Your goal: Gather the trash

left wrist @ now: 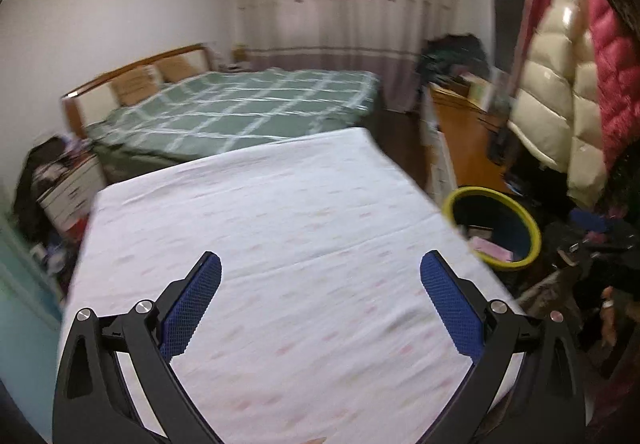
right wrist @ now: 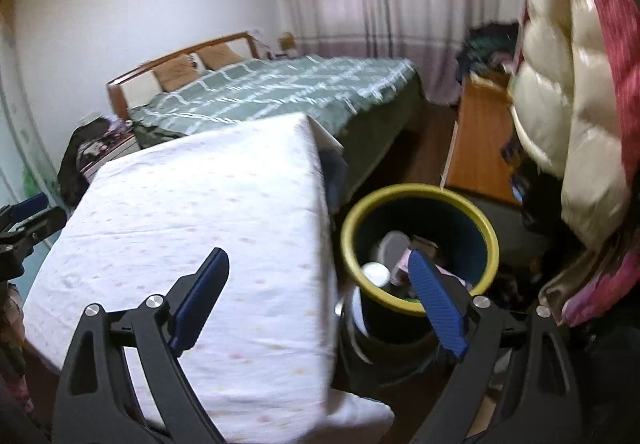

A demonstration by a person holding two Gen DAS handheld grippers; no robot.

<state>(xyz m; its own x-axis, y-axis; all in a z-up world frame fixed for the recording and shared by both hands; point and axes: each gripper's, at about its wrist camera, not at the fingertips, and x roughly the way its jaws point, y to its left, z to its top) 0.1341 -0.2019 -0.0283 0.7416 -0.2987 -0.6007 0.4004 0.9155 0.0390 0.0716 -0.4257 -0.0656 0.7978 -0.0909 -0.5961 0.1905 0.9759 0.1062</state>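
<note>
- Blue-padded left tongs (left wrist: 320,264) fill the near edge of the left wrist view, spread wide with nothing between the pads, over the white-covered counter (left wrist: 280,212).
- Right tongs (right wrist: 318,264) stand equally wide and empty in the right wrist view; the left finger is over the counter (right wrist: 192,212), the right finger over the yellow-rimmed bin (right wrist: 490,240).
- Only the right wrist view looks down into the bin: trash (right wrist: 386,258) lies inside, pale round lids or cups and a pink piece, blurred.
- From the left wrist view the bin (left wrist: 532,232) shows just past the counter's right edge, with some pink trash (left wrist: 490,248) visible near its near rim.
- Part of the left tongs appears at the far left of the right wrist view; a hand (left wrist: 608,308) shows dimly at the right of the left wrist view.
- Counter's cloth looks bare in both views, faintly patterned and wrinkled.
- Counter's right edge runs just beside the bin, the cloth hanging down over it.
- Beyond the counter's far edge lies a bed (left wrist: 240,108) with a green checked cover.
- At the right, puffy cream and red jackets (left wrist: 560,92) hang near the bin, above an orange wooden cabinet (left wrist: 464,132).
- Open floor shows as a narrow dark strip between bed and cabinet; clutter crowds the near right.
</note>
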